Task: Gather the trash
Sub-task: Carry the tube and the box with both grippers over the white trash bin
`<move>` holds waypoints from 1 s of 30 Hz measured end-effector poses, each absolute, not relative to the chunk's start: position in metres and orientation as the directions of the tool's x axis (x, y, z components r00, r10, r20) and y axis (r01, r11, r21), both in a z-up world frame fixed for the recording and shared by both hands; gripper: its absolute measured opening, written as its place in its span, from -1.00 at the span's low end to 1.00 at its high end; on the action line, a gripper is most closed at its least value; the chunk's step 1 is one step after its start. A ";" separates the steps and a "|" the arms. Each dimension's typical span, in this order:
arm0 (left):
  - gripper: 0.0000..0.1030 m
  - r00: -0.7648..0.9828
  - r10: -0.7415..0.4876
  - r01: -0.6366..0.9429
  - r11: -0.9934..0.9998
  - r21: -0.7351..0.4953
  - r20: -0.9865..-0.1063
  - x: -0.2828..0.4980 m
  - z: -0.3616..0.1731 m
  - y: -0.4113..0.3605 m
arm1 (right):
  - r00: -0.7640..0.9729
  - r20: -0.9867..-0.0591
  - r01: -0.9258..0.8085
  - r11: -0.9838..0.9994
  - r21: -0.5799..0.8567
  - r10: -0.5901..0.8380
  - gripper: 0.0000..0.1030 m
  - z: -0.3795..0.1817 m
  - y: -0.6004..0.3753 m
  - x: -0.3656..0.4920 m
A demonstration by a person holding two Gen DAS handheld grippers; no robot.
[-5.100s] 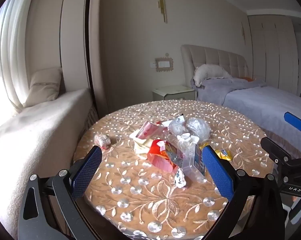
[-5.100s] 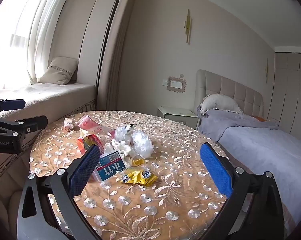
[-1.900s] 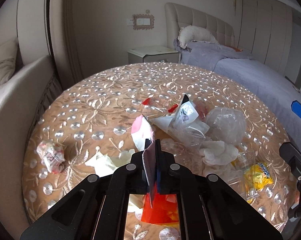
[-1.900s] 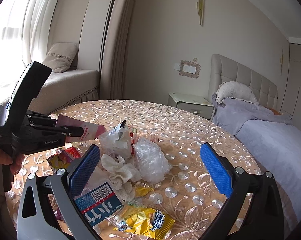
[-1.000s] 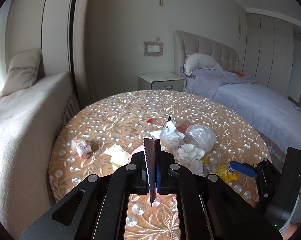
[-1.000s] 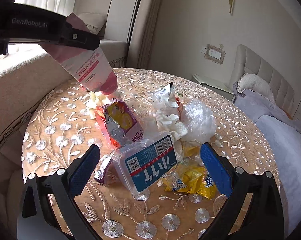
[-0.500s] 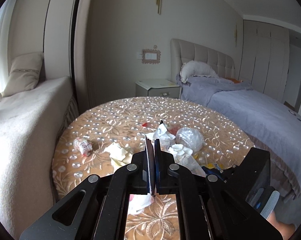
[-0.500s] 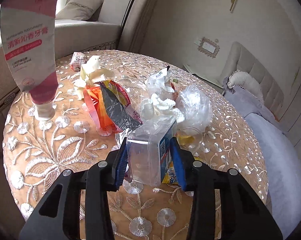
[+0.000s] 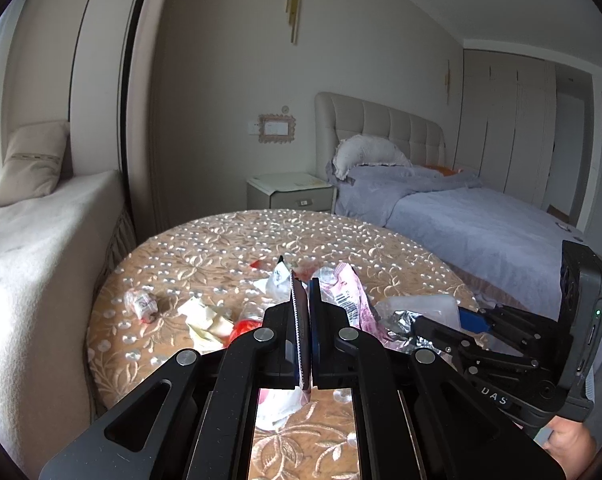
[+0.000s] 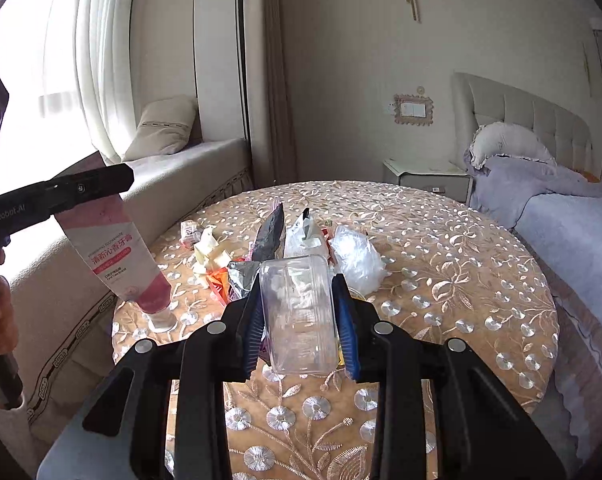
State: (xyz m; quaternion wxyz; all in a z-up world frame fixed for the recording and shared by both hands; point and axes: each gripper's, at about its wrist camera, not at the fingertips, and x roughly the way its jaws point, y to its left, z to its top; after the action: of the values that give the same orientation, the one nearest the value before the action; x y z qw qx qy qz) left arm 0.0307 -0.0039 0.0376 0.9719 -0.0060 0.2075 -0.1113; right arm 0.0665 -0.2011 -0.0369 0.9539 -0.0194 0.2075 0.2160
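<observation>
Between the closing jaws, the clear box (image 10: pixel 299 312) hides litter behind.

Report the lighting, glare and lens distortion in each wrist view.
Right wrist view: the window is blown out to white, backlighting the toothpaste tube; straight walls bow outward. Left wrist view: dimmer, even light, no glare; dark corners ring the frame, and the round table stays sharp.

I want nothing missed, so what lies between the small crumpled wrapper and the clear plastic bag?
In the right wrist view: crumpled yellowish paper, a dark foil wrapper and a white torn packet lie between the small crumpled wrapper and the clear plastic bag.
</observation>
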 end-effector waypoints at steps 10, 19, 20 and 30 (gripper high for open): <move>-0.95 0.851 -0.356 0.365 0.929 -0.053 -0.386 0.001 0.042 -0.069 | 0.903 -0.316 -0.300 0.954 0.024 0.292 -0.34 -0.018 -0.274 -0.003; -0.95 0.702 -0.563 0.587 0.804 -0.092 -0.437 -0.032 -0.003 -0.164 | 0.935 -0.325 -0.141 0.990 0.025 0.141 -0.34 -0.048 -0.340 -0.073; -0.95 0.679 -0.581 0.611 0.786 -0.094 -0.450 -0.035 -0.011 -0.176 | 0.934 -0.333 -0.125 0.992 0.027 0.127 -0.34 -0.052 -0.347 -0.079; -0.95 0.455 -0.703 0.782 0.609 -0.131 -0.547 -0.058 -0.086 -0.274 | 0.905 -0.420 0.054 0.998 -0.042 -0.067 -0.34 -0.094 -0.409 -0.130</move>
State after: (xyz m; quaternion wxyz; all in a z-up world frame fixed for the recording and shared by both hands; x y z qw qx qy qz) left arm -0.0576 -0.2744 -0.0856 0.8501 0.0697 0.2858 -0.4367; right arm -0.1304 -0.4086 -0.0943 0.9759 -0.0146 0.2155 -0.0310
